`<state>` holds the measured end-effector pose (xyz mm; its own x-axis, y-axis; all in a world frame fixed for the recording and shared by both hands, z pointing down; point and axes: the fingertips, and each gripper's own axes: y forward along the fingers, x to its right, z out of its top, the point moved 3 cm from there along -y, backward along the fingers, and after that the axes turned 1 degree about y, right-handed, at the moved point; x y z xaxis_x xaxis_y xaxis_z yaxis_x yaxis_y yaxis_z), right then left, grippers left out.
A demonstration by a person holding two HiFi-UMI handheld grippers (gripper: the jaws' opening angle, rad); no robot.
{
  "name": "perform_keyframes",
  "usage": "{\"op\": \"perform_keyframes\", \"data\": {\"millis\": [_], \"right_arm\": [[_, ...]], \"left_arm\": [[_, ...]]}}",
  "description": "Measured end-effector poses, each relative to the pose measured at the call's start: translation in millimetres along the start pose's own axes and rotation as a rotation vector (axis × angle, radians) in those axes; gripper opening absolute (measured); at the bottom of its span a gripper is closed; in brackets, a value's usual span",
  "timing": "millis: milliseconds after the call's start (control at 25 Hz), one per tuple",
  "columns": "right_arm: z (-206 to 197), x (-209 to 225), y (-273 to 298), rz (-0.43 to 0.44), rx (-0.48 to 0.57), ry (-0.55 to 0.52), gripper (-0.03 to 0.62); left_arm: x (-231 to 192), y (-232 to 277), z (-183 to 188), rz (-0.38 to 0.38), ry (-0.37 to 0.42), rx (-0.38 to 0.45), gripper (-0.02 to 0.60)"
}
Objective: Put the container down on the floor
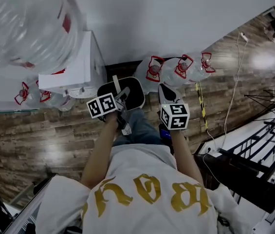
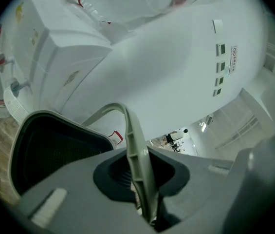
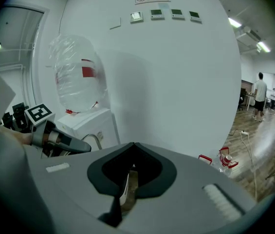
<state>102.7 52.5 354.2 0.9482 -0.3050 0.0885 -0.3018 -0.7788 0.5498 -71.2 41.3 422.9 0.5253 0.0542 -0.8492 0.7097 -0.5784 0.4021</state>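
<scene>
Left gripper [image 2: 143,182]: your jaws are clamped tight on the pale bail handle [image 2: 136,145] of the container [image 1: 133,94]. The handle runs straight up out of the pinch and arcs over to the container's rim. The container is a black-lined bin with a light grey rim. It hangs from that handle just ahead of your left marker cube [image 1: 101,105], with its open mouth turned toward the left gripper view.

From the head view the bin sits in front of the white water dispenser [image 1: 76,67], at the foot of the wall [image 1: 176,18]. Whether its base touches the wooden floor [image 1: 40,130] can't be read from any view.

Right gripper [image 3: 127,186]: your jaws are drawn together with nothing between them (only a thin sliver of light shows at the seam). Its marker cube [image 1: 174,116] is beside the left one, a little apart, and this gripper is not on the container.

Surroundings:
- A large clear water bottle [image 1: 25,23] with a red label stands on top of the dispenser.
- More water jugs with red handles [image 1: 176,71] are clustered on the floor against the wall, just right of the bin. Others lie left of the dispenser.
- A white cable [image 1: 234,82] trails across the floor at right.
- A row of wall switches [image 3: 164,14] is high on the wall in the right gripper view.
- A person [image 3: 260,94] stands far off at the right in that same view.
- Your white shirt with gold lettering [image 1: 142,189] fills the bottom of the head view.
</scene>
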Motion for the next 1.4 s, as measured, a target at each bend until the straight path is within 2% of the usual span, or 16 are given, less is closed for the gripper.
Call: {"op": "perform_keyframes", "data": {"millis": [200,520,1120,1400], "right_arm": [[5,0,23,0.051,-0.003,-0.020,0.029],[0,18,61,0.077,-0.053,-0.043,0.029],[-57,42,155,0.170,-0.206,-0.091,0.029],[-98,40,190,0.226,-0.283,-0.077,0.031]], "left_arm": [[-13,13,7,0.028,-0.018,-0.003,0.049],[-40,38,8,0.103,-0.006,-0.041,0.046],[-132,96,3,0.248,-0.009,-0.143,0.037],[-190,124,-15,0.331,-0.002,-0.173,0.034]]}}
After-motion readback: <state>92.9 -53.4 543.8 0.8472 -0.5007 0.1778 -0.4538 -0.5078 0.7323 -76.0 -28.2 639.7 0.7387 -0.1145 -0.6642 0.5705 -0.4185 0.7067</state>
